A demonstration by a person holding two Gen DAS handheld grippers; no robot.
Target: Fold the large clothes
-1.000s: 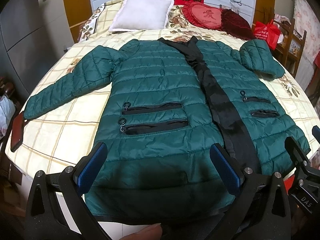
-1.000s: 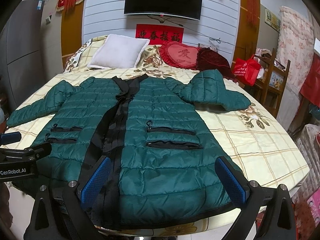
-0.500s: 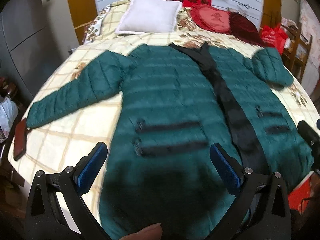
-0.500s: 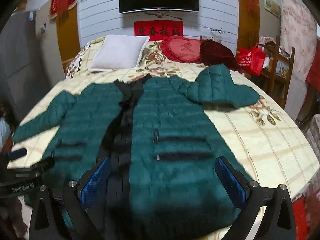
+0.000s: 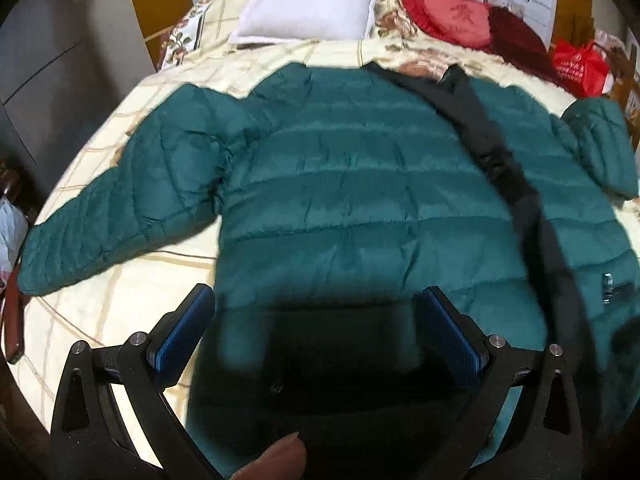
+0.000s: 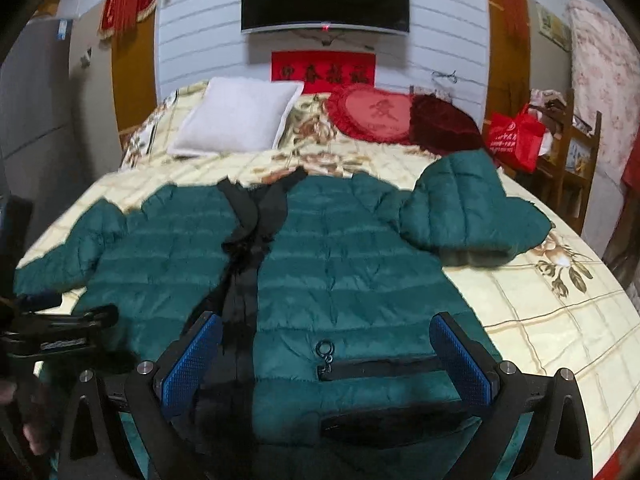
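Observation:
A dark green quilted coat (image 5: 360, 200) with a black front placket lies front up on the bed; it also shows in the right wrist view (image 6: 344, 264). Its left sleeve (image 5: 120, 208) stretches out flat. Its right sleeve (image 6: 468, 208) is folded back on itself. My left gripper (image 5: 320, 336) is open, low over the coat's left half near the pockets. My right gripper (image 6: 324, 360) is open over the right half, with a zip pocket (image 6: 380, 366) between its fingers. The left gripper also shows at the left edge of the right wrist view (image 6: 60, 320).
The bed has a cream checked cover (image 6: 560, 320). A white pillow (image 6: 240, 120) and red cushions (image 6: 376, 114) lie at the head. A red bag (image 6: 516, 136) and a wooden rack stand on the right. A brown object (image 5: 12, 320) lies at the bed's left edge.
Both grippers have moved forward and lower over the coat, from its hem to its pocket area. Both stayed open. The coat has not moved.

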